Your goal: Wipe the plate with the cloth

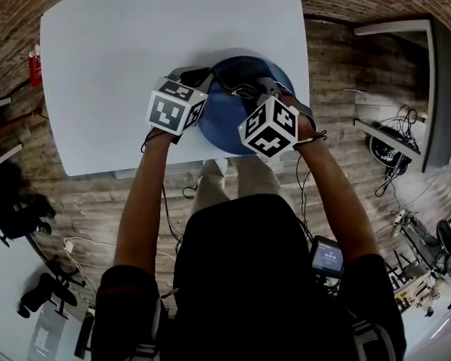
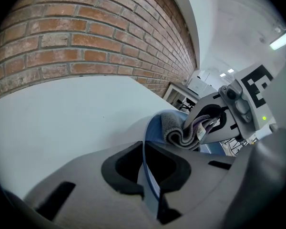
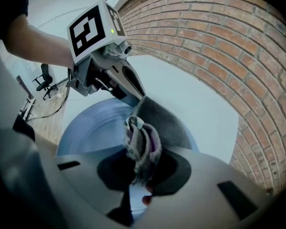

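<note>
Left gripper: clamped on plate rim.
Right gripper: pinching cloth, against plate.
Risk: hard wiping may twist plate loose, close to table's near edge.

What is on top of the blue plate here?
A bunched grey cloth, clamped in the right gripper, lies on the blue plate. The plate surface under the cloth is hidden.

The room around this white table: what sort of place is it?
Probably a lab or workshop-style office: a bare brick wall, black office chairs on the wood floor, and loose cables at the side.
</note>
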Demonstrator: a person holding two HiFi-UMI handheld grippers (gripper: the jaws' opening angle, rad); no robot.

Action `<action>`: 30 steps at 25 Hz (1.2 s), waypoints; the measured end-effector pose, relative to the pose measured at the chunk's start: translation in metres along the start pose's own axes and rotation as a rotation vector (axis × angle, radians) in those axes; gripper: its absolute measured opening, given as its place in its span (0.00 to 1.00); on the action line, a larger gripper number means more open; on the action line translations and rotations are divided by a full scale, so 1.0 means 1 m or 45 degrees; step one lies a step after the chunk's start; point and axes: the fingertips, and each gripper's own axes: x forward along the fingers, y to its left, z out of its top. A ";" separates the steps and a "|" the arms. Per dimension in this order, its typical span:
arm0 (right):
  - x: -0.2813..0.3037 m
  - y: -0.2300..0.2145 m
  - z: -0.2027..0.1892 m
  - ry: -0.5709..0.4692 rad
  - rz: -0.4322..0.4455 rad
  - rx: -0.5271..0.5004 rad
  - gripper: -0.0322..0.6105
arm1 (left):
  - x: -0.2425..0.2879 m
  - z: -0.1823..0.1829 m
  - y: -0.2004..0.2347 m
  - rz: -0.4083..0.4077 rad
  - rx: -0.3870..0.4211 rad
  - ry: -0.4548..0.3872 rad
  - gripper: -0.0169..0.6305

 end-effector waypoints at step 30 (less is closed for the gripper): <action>-0.026 0.022 -0.061 0.208 0.053 -0.020 0.13 | 0.000 -0.001 0.001 0.023 -0.015 -0.020 0.08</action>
